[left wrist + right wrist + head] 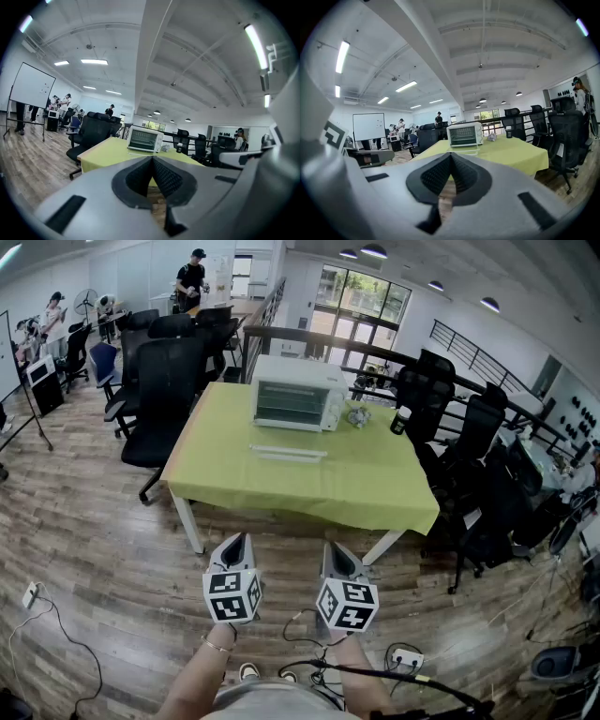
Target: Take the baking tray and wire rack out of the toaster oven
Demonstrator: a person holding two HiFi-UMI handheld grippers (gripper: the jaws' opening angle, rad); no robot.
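Toaster oven [298, 393] on table [356, 486], well apart from left gripper [238, 540], right gripper [338, 555]; fingers [139, 177] clenched, empty.

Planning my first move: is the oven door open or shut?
Shut. The oven door stands upright, flush with the front, in all three views.

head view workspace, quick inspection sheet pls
surface: table in green cloth, mostly bare
job's things: toaster oven at far side; pale flat piece in front of it, door or tray unclear
clutter: crumpled wad and dark bottle right of oven
grippers: left tongs and right tongs shut, empty, over floor short of table
cables: loose cables and power strip on floor
surroundings: office chairs around table, people far back
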